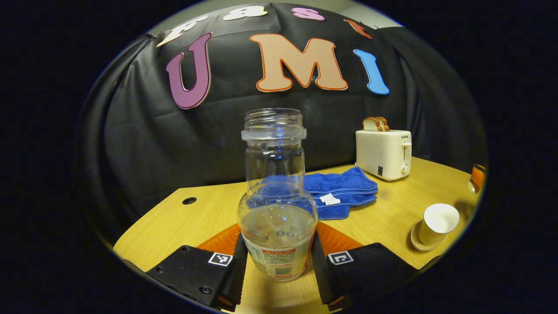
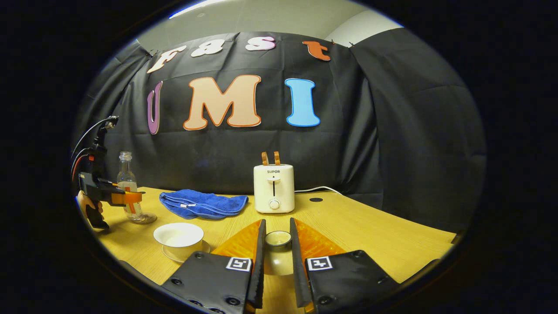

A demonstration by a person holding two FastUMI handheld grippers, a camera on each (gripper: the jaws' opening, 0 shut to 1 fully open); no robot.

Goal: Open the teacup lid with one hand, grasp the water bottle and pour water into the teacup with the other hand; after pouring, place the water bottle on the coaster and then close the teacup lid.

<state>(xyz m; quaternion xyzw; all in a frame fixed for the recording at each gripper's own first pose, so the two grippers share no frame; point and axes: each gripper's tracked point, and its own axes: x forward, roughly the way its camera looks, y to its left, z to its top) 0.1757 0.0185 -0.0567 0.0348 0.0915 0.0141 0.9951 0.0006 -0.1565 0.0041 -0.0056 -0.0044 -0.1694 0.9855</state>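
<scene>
A clear, uncapped water bottle with a little water stands upright between the fingers of my left gripper, which is shut on its lower body. In the right gripper view the same bottle has its base on a clear round coaster, with the left gripper and a hand around it. My right gripper is shut on the knob of the pale teacup lid, low over the table. The white teacup sits uncovered on its saucer, to the left of the lid; it also shows as the teacup at the right.
A white toaster with two bread slices stands at the back of the wooden table, its cable trailing right. A folded blue towel lies between bottle and toaster. A round hole is in the tabletop.
</scene>
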